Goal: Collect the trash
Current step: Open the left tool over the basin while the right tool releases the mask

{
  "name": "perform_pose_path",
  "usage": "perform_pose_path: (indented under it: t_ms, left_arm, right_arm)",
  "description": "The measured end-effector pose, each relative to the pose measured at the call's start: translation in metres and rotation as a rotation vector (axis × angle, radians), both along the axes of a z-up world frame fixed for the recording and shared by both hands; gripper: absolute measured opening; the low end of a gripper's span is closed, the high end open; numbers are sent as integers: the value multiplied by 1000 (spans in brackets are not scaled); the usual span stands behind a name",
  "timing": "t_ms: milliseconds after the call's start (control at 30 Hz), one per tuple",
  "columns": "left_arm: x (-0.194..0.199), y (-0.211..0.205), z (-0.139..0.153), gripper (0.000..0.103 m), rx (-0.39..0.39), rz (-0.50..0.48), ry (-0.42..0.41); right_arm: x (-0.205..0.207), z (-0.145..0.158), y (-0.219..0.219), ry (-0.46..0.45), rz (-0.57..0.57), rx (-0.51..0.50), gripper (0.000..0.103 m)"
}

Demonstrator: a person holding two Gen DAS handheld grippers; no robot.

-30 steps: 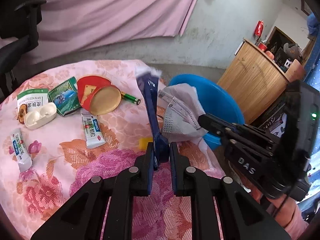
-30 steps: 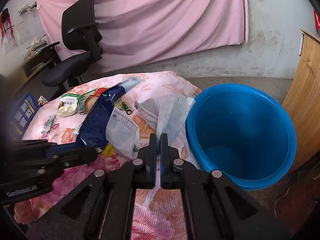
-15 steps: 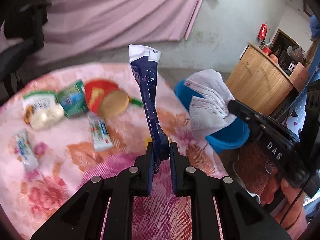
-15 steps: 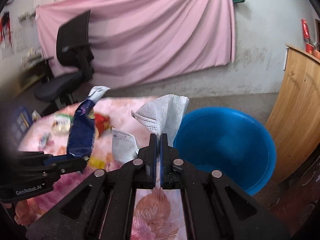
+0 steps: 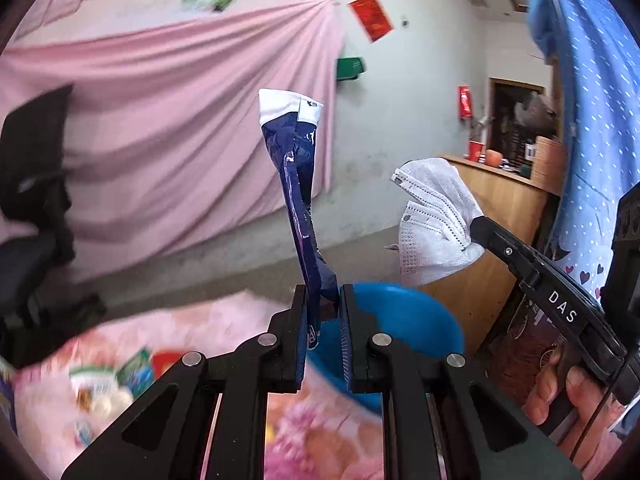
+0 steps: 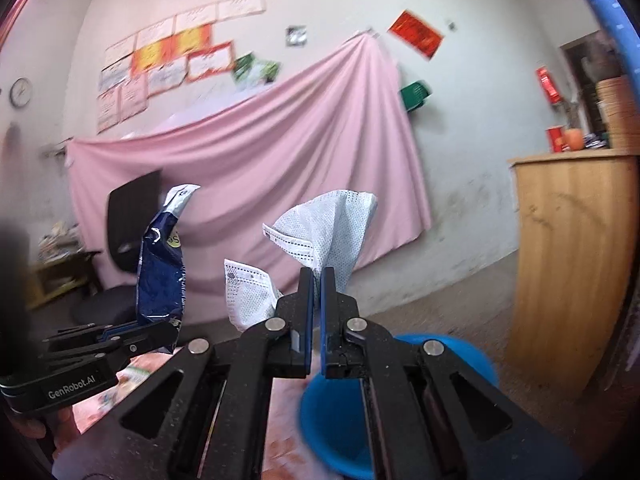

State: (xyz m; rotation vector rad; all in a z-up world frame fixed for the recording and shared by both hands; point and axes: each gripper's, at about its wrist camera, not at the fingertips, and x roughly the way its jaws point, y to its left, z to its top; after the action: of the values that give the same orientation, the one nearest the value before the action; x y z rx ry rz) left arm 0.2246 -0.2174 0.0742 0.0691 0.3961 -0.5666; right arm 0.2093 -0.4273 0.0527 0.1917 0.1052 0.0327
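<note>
My left gripper (image 5: 323,300) is shut on a dark blue wrapper (image 5: 298,184) with a white top edge, which stands up from the jaws. In the right wrist view the same wrapper (image 6: 162,268) shows at the left, held by the left gripper (image 6: 158,326). My right gripper (image 6: 317,276) is shut on a white face mask (image 6: 324,236); in the left wrist view the mask (image 5: 436,224) hangs at the tip of the right gripper (image 5: 478,226). The blue bucket (image 5: 400,320) lies just below and beyond both grippers, and appears again low in the right wrist view, the bucket (image 6: 340,420) under my jaws.
The floral pink tablecloth (image 5: 160,400) carries blurred packets (image 5: 108,376) at lower left. A black office chair (image 5: 32,184) stands at the left before a pink curtain (image 5: 168,128). A wooden counter (image 6: 572,264) rises to the right. A person's hand (image 5: 568,400) holds the right gripper.
Both grippers have risen and tilted upward with their loads, so the table and bucket have dropped low in view. The mask and wrapper are lifted off the tablecloth.
</note>
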Motion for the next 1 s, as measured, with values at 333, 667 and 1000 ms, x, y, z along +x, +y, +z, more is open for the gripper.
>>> perform_pose_path:
  t_ms: [333, 667, 1000]
  left_arm:
    - [46, -72, -21, 12, 51, -123, 126]
    - [90, -99, -59, 14, 104, -98, 398]
    - [95, -94, -71, 42, 116, -14, 464]
  right_arm:
    - [16, -14, -55, 127, -127, 57, 26]
    - [46, -55, -75, 363, -60, 117, 27]
    - [63, -80, -82, 470, -29, 143, 37]
